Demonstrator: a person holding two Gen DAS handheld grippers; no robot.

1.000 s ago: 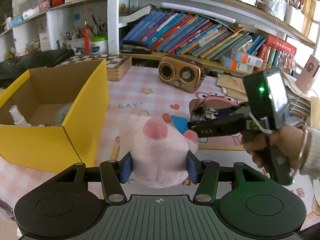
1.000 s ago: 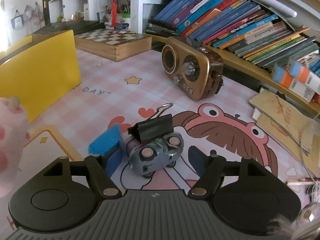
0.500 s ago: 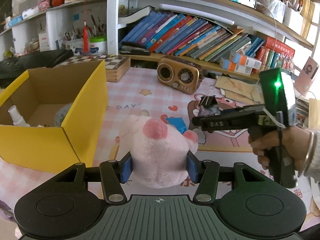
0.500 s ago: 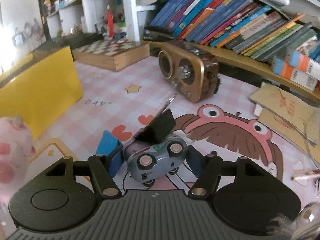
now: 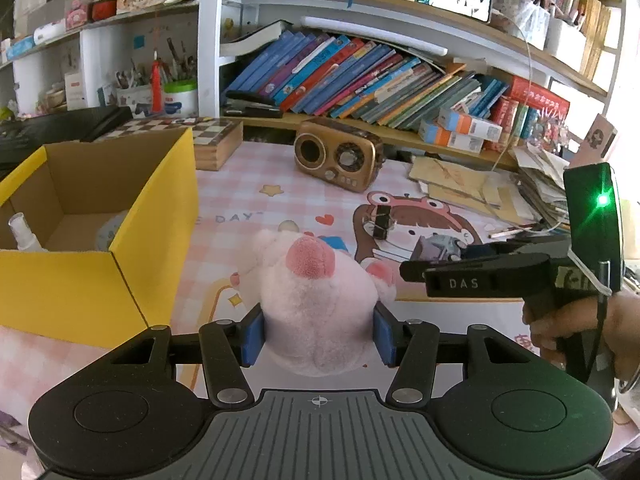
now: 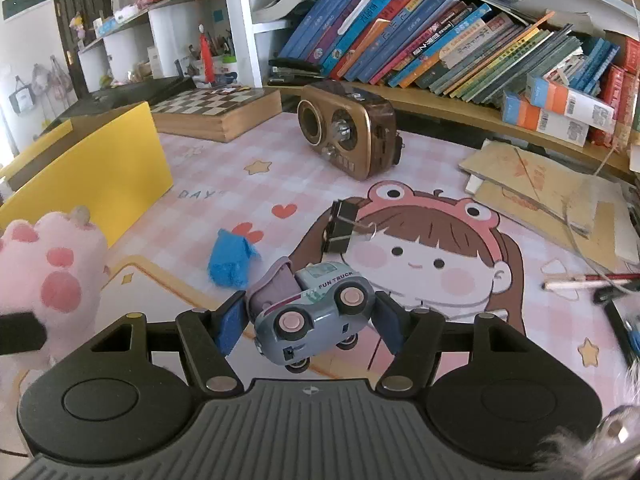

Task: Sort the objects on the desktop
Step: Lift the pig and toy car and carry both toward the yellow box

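Right gripper [image 6: 308,320]: its jaws have just closed on the toy truck [image 6: 316,312], now lifted clear of the binder clip [image 6: 340,228].
Left gripper [image 5: 318,334]: holds the pink plush [image 5: 316,300].
Meaning: both seem ready for the yellow box [image 5: 156,216].

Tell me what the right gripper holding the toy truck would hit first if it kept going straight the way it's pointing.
Probably the black binder clip, lying on the mat just beyond the toy truck in the right gripper; depth is uncertain.
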